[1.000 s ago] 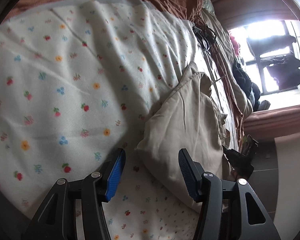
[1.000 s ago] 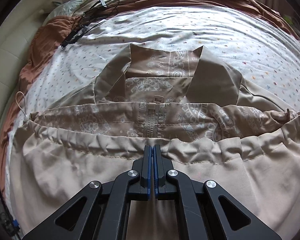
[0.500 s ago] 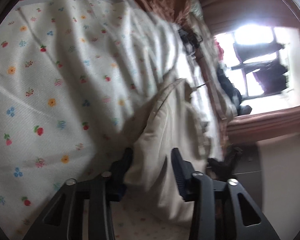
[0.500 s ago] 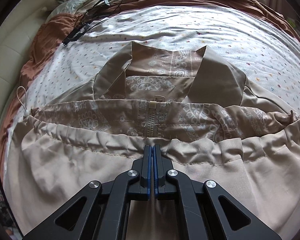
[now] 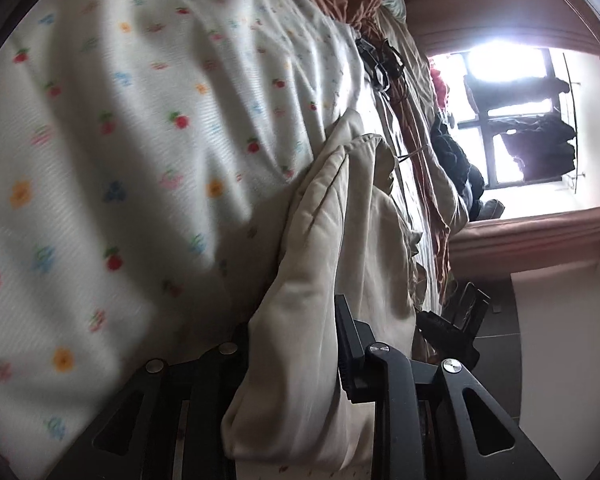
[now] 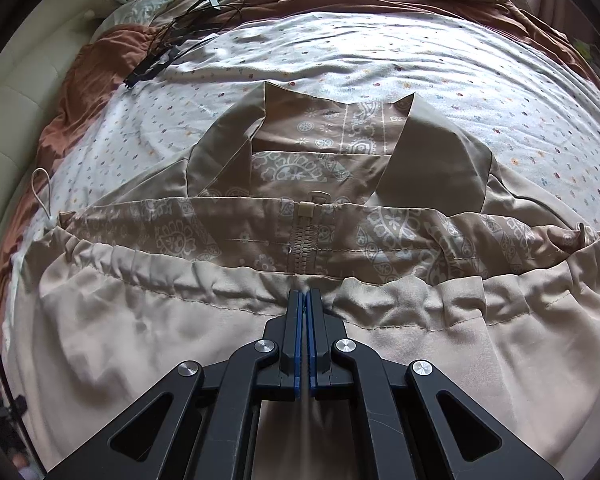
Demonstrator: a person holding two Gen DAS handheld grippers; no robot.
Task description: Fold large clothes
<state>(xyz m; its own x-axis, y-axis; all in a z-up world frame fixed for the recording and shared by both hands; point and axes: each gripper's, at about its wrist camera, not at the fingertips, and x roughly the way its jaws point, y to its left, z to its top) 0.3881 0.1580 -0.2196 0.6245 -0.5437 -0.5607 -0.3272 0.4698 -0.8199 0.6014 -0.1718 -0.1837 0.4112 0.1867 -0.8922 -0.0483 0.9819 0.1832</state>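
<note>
A beige jacket [image 6: 340, 184] with a paisley-print lining and a zip [image 6: 306, 236] lies spread on the flowered bedsheet [image 6: 380, 52]. Its lower half is folded up toward the collar. My right gripper [image 6: 304, 300] is shut on the gathered hem at the middle of the jacket. In the left wrist view a bunched side part of the jacket [image 5: 332, 264] sits between the fingers of my left gripper [image 5: 300, 336], which have closed in on the cloth. The left finger is mostly hidden by fabric.
A brown blanket [image 6: 80, 76] rims the sheet, with black cables [image 6: 172, 36] lying at the far left corner. A drawstring loop [image 6: 42, 192] sticks out at the jacket's left side. A bright window [image 5: 516, 120] and dark clothes stand beyond the bed.
My left gripper has moved forward onto the bunched jacket side and its fingers have closed from wide open onto the cloth. My right gripper has stayed shut on the hem, almost unmoved.
</note>
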